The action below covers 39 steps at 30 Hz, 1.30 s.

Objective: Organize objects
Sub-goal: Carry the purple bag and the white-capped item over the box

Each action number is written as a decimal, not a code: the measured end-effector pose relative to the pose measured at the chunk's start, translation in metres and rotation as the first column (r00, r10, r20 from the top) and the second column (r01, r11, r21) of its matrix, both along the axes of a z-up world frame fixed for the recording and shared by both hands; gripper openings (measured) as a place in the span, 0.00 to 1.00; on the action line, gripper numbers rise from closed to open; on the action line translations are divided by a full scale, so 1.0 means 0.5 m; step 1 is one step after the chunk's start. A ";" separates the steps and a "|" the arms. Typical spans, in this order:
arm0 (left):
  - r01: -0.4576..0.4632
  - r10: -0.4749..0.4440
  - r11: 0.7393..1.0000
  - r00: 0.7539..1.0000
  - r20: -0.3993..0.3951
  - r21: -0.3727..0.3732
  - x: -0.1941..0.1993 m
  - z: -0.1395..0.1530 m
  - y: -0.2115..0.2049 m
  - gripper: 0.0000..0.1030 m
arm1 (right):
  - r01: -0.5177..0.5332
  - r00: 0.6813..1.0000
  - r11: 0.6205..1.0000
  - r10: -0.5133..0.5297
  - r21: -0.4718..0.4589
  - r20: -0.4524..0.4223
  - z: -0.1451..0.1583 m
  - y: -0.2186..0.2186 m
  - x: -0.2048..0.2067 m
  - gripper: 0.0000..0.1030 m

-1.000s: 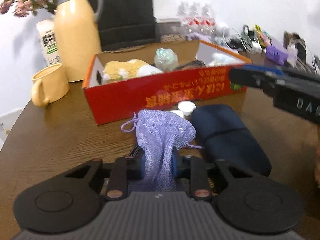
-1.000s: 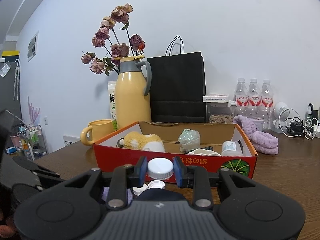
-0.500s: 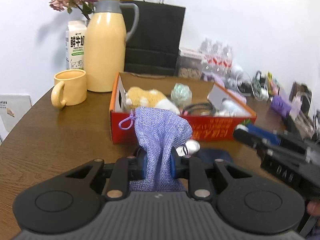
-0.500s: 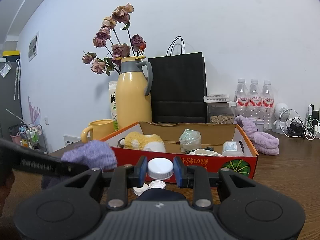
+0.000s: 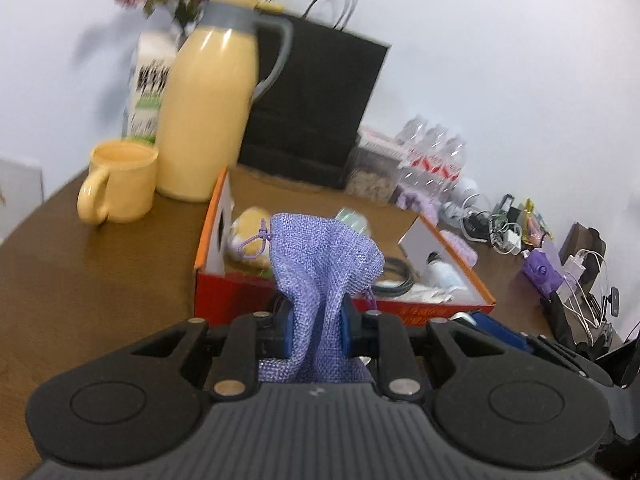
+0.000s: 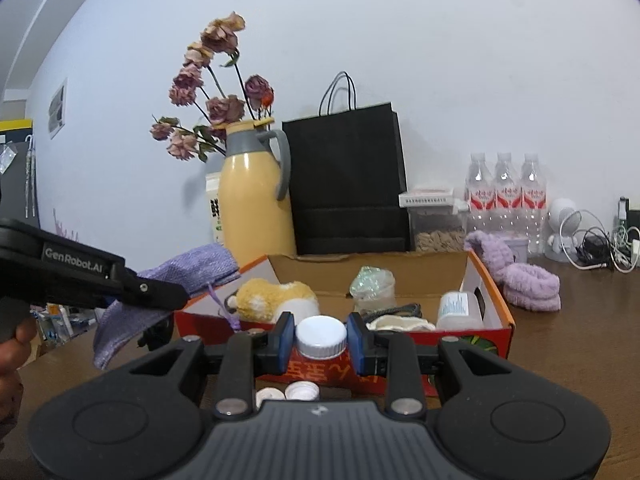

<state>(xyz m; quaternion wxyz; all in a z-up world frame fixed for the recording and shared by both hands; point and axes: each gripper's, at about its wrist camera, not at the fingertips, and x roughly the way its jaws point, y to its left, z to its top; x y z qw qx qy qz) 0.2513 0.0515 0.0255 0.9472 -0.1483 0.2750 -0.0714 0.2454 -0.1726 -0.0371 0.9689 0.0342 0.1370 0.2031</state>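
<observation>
My left gripper (image 5: 316, 330) is shut on a purple woven drawstring pouch (image 5: 320, 272) and holds it in the air just in front of the red cardboard box (image 5: 224, 292). The pouch also shows in the right wrist view (image 6: 192, 268), at the box's left corner. My right gripper (image 6: 321, 338) is shut on a small bottle with a white cap (image 6: 321, 337), held before the box's front wall (image 6: 472, 334). The box holds a yellow plush toy (image 6: 272, 298), a wrapped ball (image 6: 372, 282), a black cable and a white jar (image 6: 456, 310).
A yellow thermos (image 5: 208, 116), a yellow mug (image 5: 118, 182), a milk carton and a black paper bag (image 6: 348, 184) stand behind the box. Water bottles (image 6: 506, 192), a purple cloth (image 6: 520, 280) and cables lie to the right. Two small white caps (image 6: 288, 392) lie on the wooden table (image 5: 100, 280).
My left gripper has lifted the purple pouch off the table and carried it up toward the box. My right gripper has risen slightly with the bottle.
</observation>
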 end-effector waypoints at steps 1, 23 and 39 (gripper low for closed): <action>-0.005 0.004 1.000 1.000 -0.022 -0.022 0.004 -0.007 0.009 0.21 | 0.000 1.000 1.000 0.000 -0.003 -0.001 -0.001 0.001 0.000 0.27; -0.020 0.013 0.999 0.973 -0.229 -0.026 0.019 -0.116 0.014 0.29 | 0.006 1.000 0.999 -0.006 -0.039 0.001 -0.013 0.008 -0.016 0.27; 0.025 0.003 0.935 0.997 -0.077 0.354 0.022 -0.118 -0.100 0.95 | 0.003 1.000 0.999 -0.003 -0.045 -0.004 -0.015 0.010 -0.018 0.27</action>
